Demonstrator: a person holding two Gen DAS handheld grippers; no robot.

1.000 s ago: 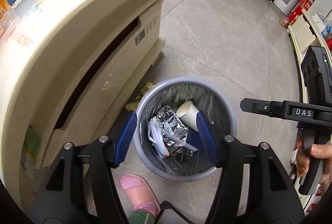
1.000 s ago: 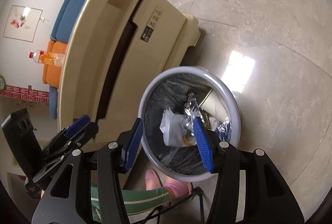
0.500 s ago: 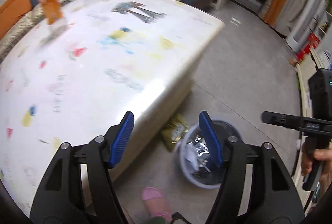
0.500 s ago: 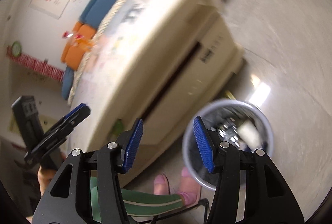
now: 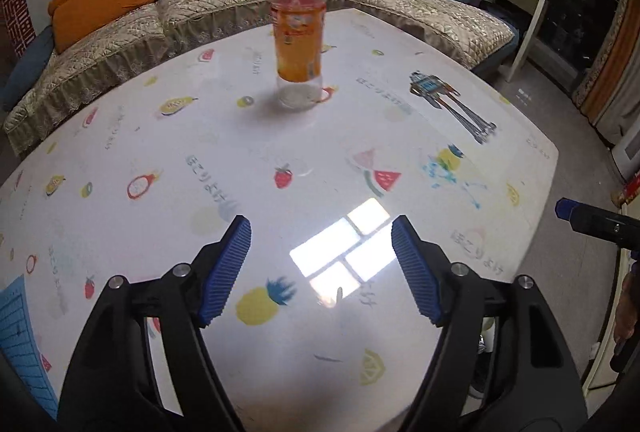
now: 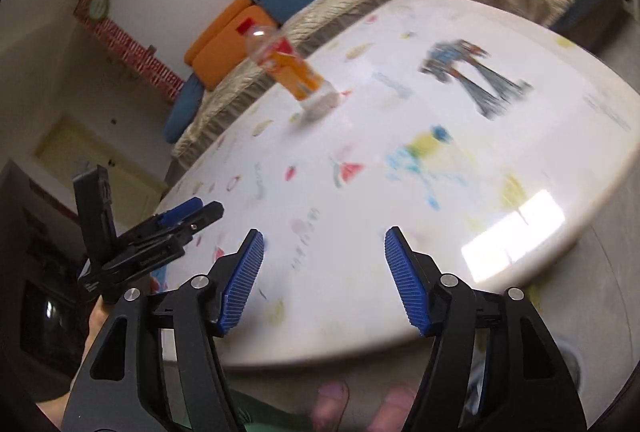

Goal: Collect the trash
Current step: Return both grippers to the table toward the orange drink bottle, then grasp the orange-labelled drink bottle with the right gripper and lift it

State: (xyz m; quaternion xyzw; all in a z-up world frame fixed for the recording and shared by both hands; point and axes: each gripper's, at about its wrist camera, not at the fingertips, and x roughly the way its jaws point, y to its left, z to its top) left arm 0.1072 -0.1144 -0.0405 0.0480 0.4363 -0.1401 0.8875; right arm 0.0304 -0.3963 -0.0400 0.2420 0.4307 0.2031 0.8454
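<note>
A plastic bottle (image 5: 298,31) with an orange label and a red cap stands upright near the far side of the white table (image 5: 160,135); it also shows, blurred, in the right wrist view (image 6: 294,69). My left gripper (image 5: 320,268) is open and empty above the table's near part, well short of the bottle. My right gripper (image 6: 323,282) is open and empty at the table's near edge. The left gripper shows from the side in the right wrist view (image 6: 182,211), and one right fingertip (image 5: 564,207) shows in the left wrist view.
The table top carries printed fruit and robot pictures. A curved sofa (image 5: 200,3) with blue and orange cushions wraps the far side. A blue mat (image 5: 16,328) lies at the table's left edge. Grey floor (image 5: 568,115) lies to the right. Pink slippers (image 6: 332,402) show below.
Both grippers have lifted from over the trash bin on the floor and swung up over the table top. The bin has left view and the bottle has come into view.
</note>
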